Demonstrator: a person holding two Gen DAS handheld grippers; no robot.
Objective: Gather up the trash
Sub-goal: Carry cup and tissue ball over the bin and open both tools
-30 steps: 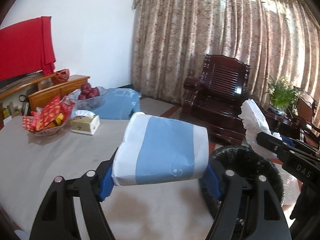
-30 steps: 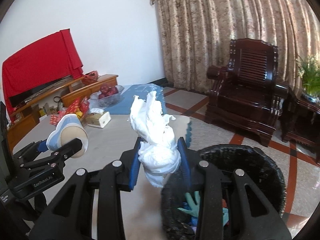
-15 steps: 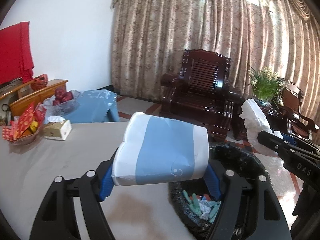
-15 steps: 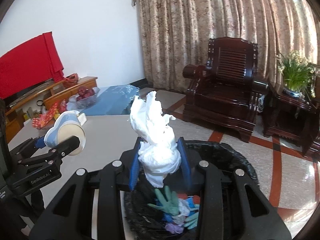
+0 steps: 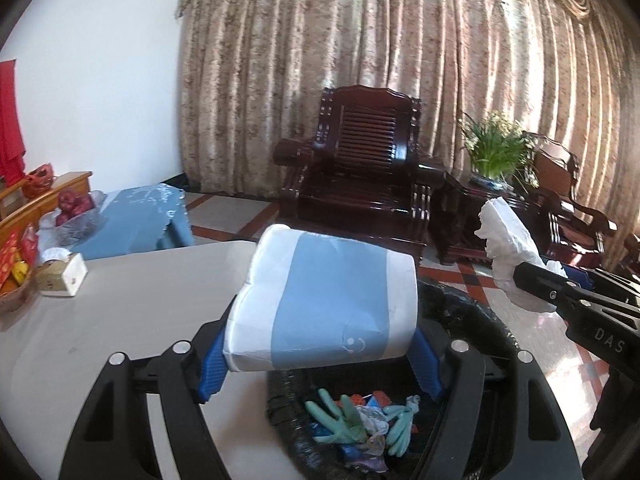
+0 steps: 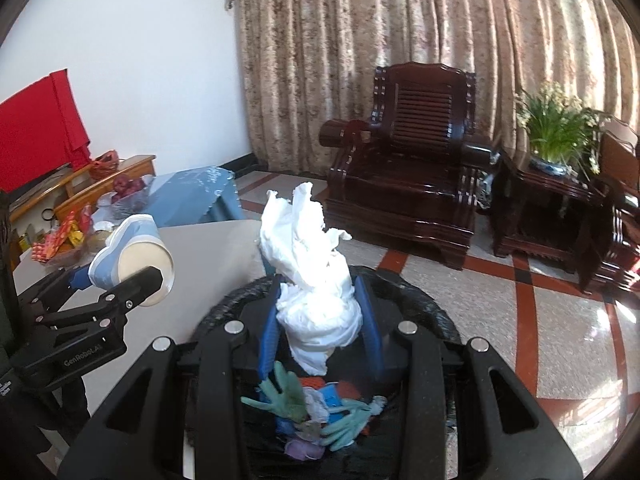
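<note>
Left claw (image 5: pixel 320 354) clamped wide on crushed blue-and-white paper cup (image 5: pixel 324 304); right claw (image 6: pixel 320 332) pinching crumpled white tissue (image 6: pixel 312 276). Centre both over black-lined bin (image 6: pixel 420 312) at six o'clock before releasing.

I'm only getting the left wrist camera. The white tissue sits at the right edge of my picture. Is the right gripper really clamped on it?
Observer: Yes. In the right wrist view, the right gripper is shut on the tissue wad, with a blue pad pressing each side.
Operator: Is it over the bin?
Observer: It looks so. The wad hangs in front of the opening of the black bin, and the green gloves inside lie just below it.
Operator: And my cup, seen from that side?
Observer: The blue cup in the left gripper shows to the left of the bin's rim, with the table behind it. It may not be over the opening yet.
</note>
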